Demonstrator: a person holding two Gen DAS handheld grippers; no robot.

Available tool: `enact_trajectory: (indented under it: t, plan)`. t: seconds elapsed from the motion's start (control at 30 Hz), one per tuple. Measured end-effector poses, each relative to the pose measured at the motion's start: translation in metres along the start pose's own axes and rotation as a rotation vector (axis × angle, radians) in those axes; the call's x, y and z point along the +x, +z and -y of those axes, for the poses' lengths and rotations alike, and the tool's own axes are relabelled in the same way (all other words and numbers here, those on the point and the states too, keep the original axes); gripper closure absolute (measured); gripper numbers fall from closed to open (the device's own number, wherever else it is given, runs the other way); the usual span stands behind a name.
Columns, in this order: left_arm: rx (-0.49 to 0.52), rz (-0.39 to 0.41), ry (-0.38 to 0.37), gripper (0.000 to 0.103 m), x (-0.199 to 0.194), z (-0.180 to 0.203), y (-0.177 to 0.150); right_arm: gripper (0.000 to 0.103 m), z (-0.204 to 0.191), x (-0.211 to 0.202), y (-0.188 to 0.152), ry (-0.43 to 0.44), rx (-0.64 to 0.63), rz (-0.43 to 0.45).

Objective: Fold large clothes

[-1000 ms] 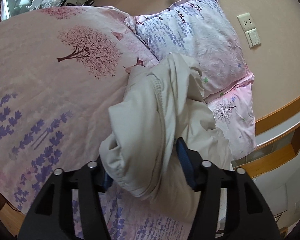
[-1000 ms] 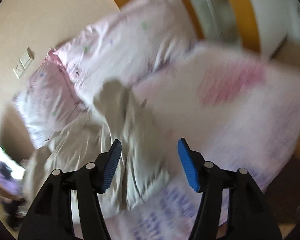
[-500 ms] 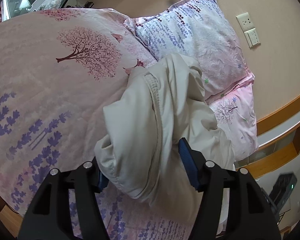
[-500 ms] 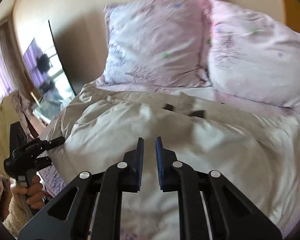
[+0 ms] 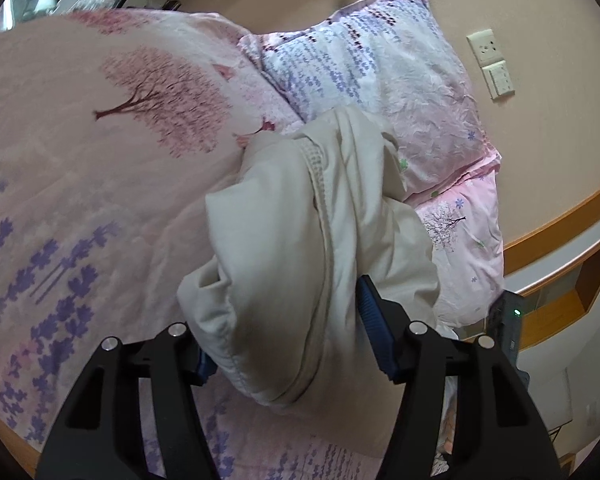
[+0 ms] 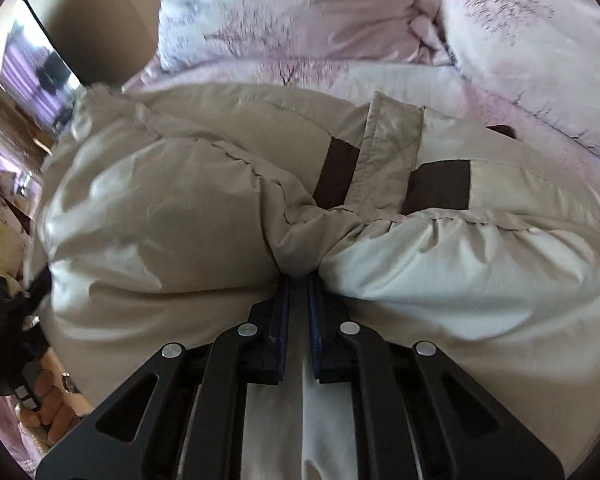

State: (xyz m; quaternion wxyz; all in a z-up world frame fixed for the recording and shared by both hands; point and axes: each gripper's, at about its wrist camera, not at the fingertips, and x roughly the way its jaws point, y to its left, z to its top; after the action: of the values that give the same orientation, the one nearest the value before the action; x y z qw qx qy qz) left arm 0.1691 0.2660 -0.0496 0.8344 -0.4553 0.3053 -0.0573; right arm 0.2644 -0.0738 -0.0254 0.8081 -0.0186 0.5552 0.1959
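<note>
Bunching a beige padded jacket (image 5: 320, 248) between wide-spread pads, the left tongs (image 5: 288, 344) hold it over the floral duvet (image 5: 80, 168) near the pillows (image 5: 380, 64); the right tongs (image 6: 299, 280), nearly closed, pinch a jacket fold

Right gripper pinches the padded jacket

The right gripper (image 6: 299, 280) has its blue pads nearly together on a fold of the beige jacket (image 6: 204, 216); pink pillows (image 6: 300, 12) lie beyond it.
</note>
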Motion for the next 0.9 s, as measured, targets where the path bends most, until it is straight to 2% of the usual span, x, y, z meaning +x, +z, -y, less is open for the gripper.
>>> enact_trajectory:
  t: [0.13, 0.3, 0.37, 0.5, 0.6, 0.7, 0.77, 0.83, 0.9]
  plan:
    - [0.034, 0.013, 0.007, 0.043, 0.001, 0.012, 0.0, 0.095, 0.002, -0.005, -0.001, 0.027, -0.019, 0.002]
    - [0.036, 0.009, 0.016, 0.043, 0.002, 0.012, 0.001, 0.094, 0.012, -0.054, -0.028, 0.053, -0.033, 0.138]
    - [0.041, 0.01, 0.019, 0.043, 0.002, 0.014, 0.002, 0.094, 0.014, -0.064, -0.039, 0.052, -0.032, 0.162]
    - [0.051, 0.019, 0.022, 0.044, 0.002, 0.018, 0.003, 0.094, 0.014, -0.057, -0.044, 0.052, -0.041, 0.139]
    - [0.051, 0.032, 0.019, 0.05, -0.001, 0.021, 0.003, 0.095, 0.009, -0.029, -0.037, 0.024, -0.049, 0.078]
    - [0.059, 0.041, 0.005, 0.053, -0.005, 0.025, 0.004, 0.096, 0.008, -0.021, -0.032, 0.013, -0.046, 0.063]
    - [0.071, 0.043, 0.006, 0.053, -0.006, 0.028, 0.004, 0.095, 0.006, -0.033, -0.031, 0.047, -0.033, 0.086]
    - [0.078, 0.043, 0.007, 0.053, -0.007, 0.029, 0.004, 0.095, 0.002, -0.048, -0.029, 0.05, -0.05, 0.148]
    - [0.074, 0.04, 0.01, 0.053, -0.005, 0.028, 0.006, 0.095, -0.003, -0.043, -0.019, 0.029, -0.057, 0.132]
